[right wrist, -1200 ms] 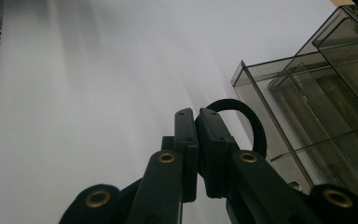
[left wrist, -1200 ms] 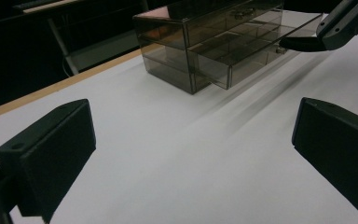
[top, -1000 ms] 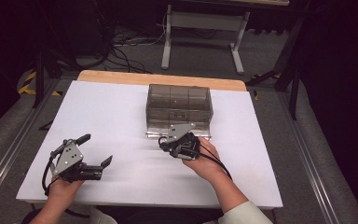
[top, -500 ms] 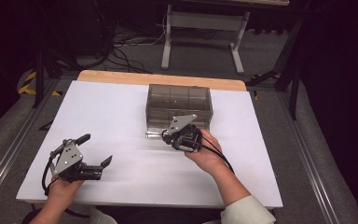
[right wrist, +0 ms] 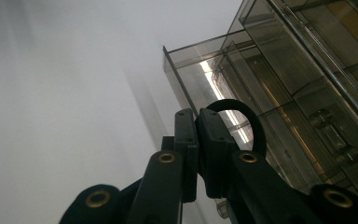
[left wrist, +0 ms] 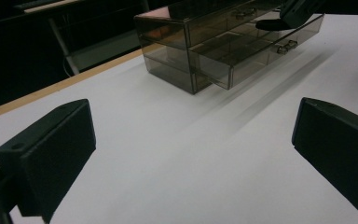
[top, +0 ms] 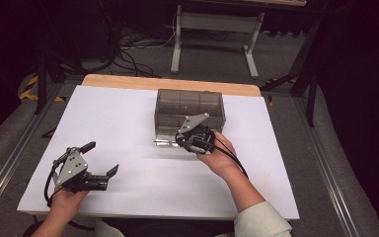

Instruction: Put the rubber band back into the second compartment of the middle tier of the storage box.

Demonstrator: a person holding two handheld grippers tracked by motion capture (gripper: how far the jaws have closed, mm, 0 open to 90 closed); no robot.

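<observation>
Smoky clear plastic drawer unit [top: 190, 111] sits mid-table, one lower drawer [left wrist: 242, 63] pulled out toward the person. Right gripper [top: 190, 138], jaws pressed together on nothing visible, hangs at that drawer's front. Left gripper [top: 101, 159], jaws wide apart, rests well off to the left.

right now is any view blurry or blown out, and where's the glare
High view: evenly lit table, dark surroundings, slightly soft. Left gripper view: the jaws loom large and dim, drawer box sharp. Right gripper view: table washed out to pale haze at left, bright glare streak inside the open drawer.
</observation>
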